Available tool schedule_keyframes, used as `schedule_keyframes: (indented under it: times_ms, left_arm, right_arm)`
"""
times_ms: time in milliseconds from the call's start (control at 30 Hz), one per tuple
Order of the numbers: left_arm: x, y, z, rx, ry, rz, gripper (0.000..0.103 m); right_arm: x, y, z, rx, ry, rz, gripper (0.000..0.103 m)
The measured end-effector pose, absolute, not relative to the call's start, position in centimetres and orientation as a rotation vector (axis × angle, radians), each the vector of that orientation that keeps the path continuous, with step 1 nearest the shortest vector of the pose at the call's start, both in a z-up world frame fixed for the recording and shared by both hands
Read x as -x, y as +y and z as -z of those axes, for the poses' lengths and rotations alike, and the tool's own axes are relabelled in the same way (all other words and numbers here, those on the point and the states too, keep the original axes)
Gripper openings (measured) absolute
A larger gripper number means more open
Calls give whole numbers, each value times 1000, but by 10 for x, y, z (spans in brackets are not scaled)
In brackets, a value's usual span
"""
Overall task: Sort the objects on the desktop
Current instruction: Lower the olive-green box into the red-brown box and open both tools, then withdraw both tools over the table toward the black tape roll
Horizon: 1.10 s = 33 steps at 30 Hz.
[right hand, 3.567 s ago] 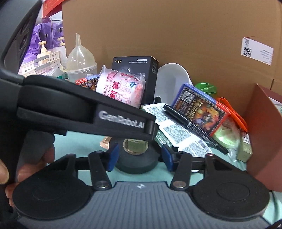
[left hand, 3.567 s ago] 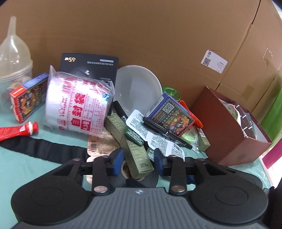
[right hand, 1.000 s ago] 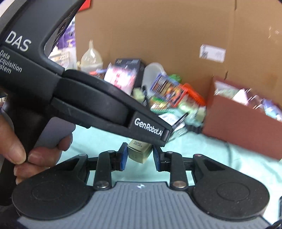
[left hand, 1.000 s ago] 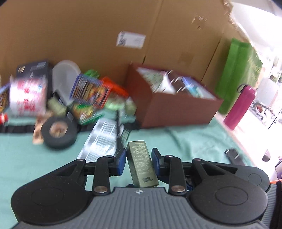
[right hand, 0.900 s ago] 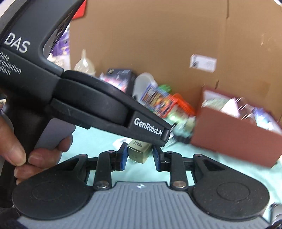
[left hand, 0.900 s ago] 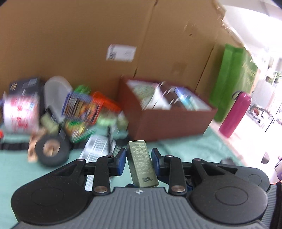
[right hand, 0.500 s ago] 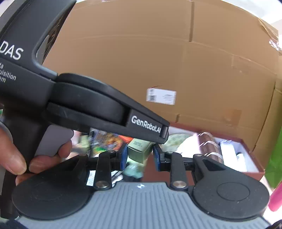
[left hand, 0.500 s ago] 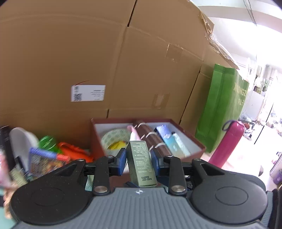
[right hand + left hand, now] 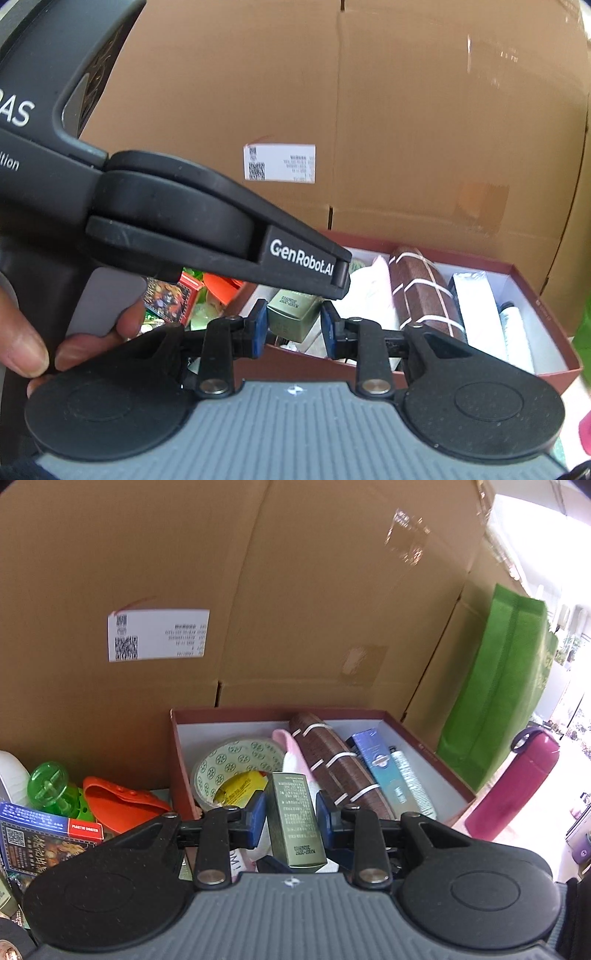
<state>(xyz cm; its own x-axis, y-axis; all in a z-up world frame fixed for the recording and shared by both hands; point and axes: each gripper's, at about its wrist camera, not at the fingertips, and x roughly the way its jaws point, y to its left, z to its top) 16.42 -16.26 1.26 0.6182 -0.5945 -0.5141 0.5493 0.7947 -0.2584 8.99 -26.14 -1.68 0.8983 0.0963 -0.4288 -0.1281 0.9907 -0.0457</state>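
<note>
Currently the left gripper (image 9: 290, 821) pinches a green carton (image 9: 294, 819) between its blue pads (image 9: 255, 819). Carton's long axis runs along the fingers, far end pointing forward at the maroon box (image 9: 436, 755), printed face up, near end by the gripper body. It hangs above the box's near left part, over the stuff inside.

Right wrist view: same carton (image 9: 292, 309) sits in front of the right gripper (image 9: 293, 328), whose pads stand apart on either side of it; can't tell if they touch it. The left gripper's black body (image 9: 207, 229) crosses that view from the left, over the carton, a hand (image 9: 26, 347) on its grip.

Inside the box: patterned tape roll (image 9: 236, 766) at left with a yellow item (image 9: 240, 788) in its core, pink cloth (image 9: 291, 753), brown rolled mat (image 9: 332, 768) with white bands, blue carton (image 9: 376, 764), white tube (image 9: 410, 781) at right. The mat and the tape roll flank the carton's far end.

Left of the box: orange silicone piece (image 9: 118, 805), green plastic lid (image 9: 48, 784), card box (image 9: 40, 843).

Behind everything, a wall of cardboard (image 9: 295, 590) with a white shipping label (image 9: 159, 635). Right of the box: green bag (image 9: 498, 686) and magenta bottle (image 9: 517, 782). Room beyond is bright, washed out.
</note>
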Motion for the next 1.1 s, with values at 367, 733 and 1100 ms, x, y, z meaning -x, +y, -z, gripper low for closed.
schedule_keyframes:
  times_ms: [367, 733, 1100]
  left_arm:
    - [-157, -153, -20, 134, 562, 646, 81]
    - [-143, -147, -26, 78, 525, 618, 94]
    - [-127, -135, -25, 63, 531, 615, 96]
  right_arm:
    - [-93, -263, 24, 69, 448, -101, 47]
    - [-88, -260, 25, 134, 410, -3, 82]
    - [-74, -251, 20, 160, 435, 37, 97]
